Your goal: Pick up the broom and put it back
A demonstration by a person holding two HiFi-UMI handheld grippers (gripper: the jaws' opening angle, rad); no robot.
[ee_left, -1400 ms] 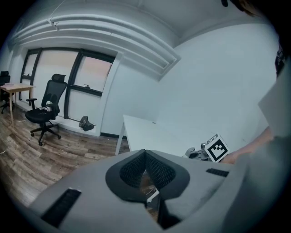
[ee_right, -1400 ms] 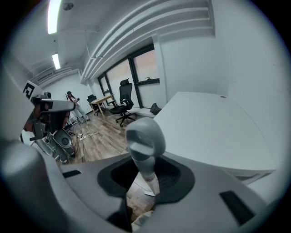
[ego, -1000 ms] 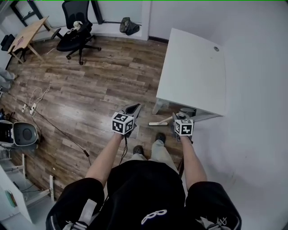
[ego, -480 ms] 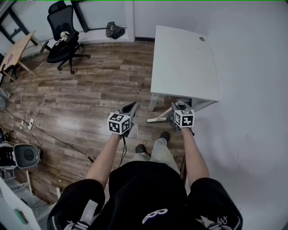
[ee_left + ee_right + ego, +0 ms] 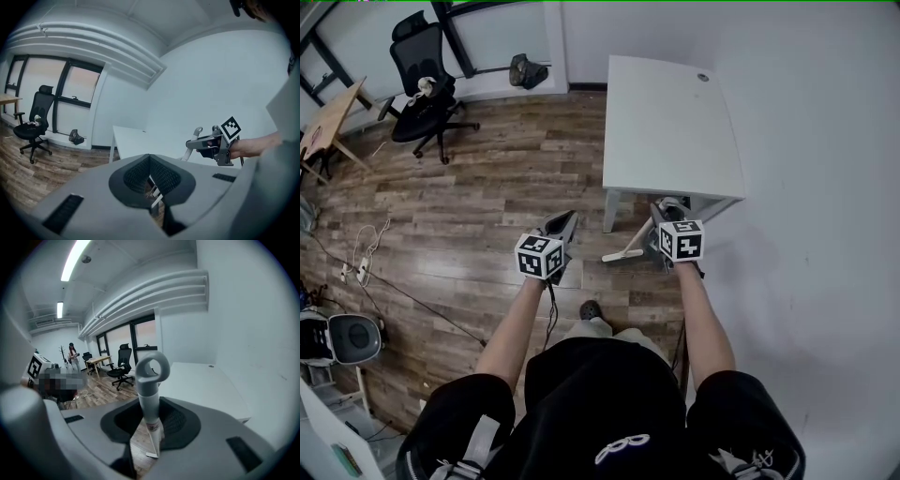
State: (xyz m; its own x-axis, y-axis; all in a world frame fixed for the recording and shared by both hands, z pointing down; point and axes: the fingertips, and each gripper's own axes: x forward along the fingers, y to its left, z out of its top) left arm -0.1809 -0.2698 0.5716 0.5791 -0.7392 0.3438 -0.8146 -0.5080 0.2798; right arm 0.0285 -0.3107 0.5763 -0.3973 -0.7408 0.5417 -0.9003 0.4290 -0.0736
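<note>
Pinching broom (image 5: 630,247) handle w/ R gripper (image 5: 666,214), just below ring end. Slanted lengthwise: ring end up at jaws, brush head down-left in head view, low over wood floor (image 5: 487,187) by leg of white table (image 5: 666,122). L gripper (image 5: 150,161) jaws pressed together, empty.

A white table (image 5: 670,122) stands just ahead of my right fingers (image 5: 672,211). Far beyond my left fingers (image 5: 561,225), across the wood floor (image 5: 487,187): a black office chair (image 5: 427,89), a wooden desk (image 5: 328,117) and a dark bag (image 5: 525,70) by the wall.
</note>
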